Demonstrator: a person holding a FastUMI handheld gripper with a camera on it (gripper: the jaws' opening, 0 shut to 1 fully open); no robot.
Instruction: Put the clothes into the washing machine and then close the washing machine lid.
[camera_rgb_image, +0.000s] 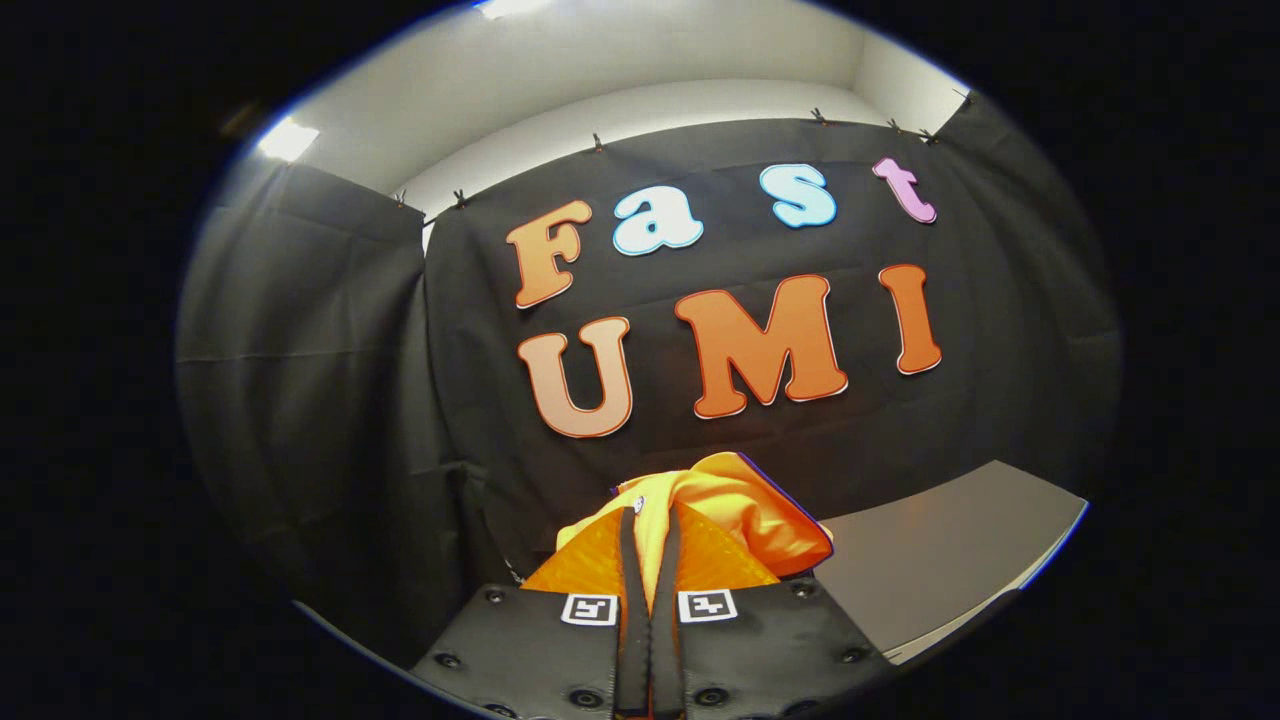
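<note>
The gripper (650, 560) is squeezed tight on the orange cloth (745, 505). The cloth bunches up between the fingers and spills toward 1 o'clock, above the grey table (950, 560) at 3 o'clock.

Black cloth wall (330, 400) is hanging in folds w/ small clips (597, 141) pinching its top edge, rising behind everything. White wall (640, 105) is showing above it, w/ two lights (288, 138) glaring up near the ceiling. Grey tabletop (940, 560) is lying low, in front of the cloth.
</note>
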